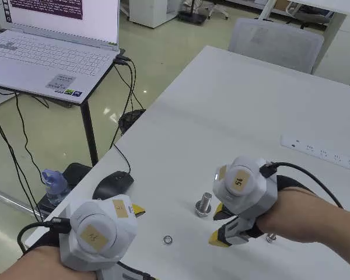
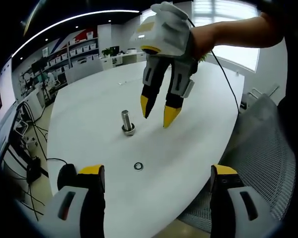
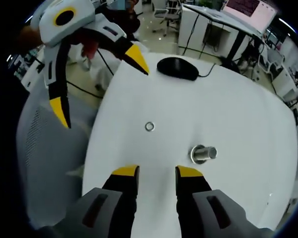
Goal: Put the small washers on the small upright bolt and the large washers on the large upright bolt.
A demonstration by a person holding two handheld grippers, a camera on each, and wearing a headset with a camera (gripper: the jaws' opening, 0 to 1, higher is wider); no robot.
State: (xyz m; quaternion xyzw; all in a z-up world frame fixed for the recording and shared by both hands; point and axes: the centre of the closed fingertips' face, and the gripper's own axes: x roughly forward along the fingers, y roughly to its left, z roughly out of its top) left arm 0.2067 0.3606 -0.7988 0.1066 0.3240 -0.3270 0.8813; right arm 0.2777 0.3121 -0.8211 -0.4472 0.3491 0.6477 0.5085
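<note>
Right gripper view, washer ahead of fingers

White table; silver bolt, silver washer; black mouse; right hand-held gripper white-grey, yellow tips.

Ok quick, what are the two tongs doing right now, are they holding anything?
Left tongs: open wide, holding nothing.
Right tongs: open, holding nothing.
</note>
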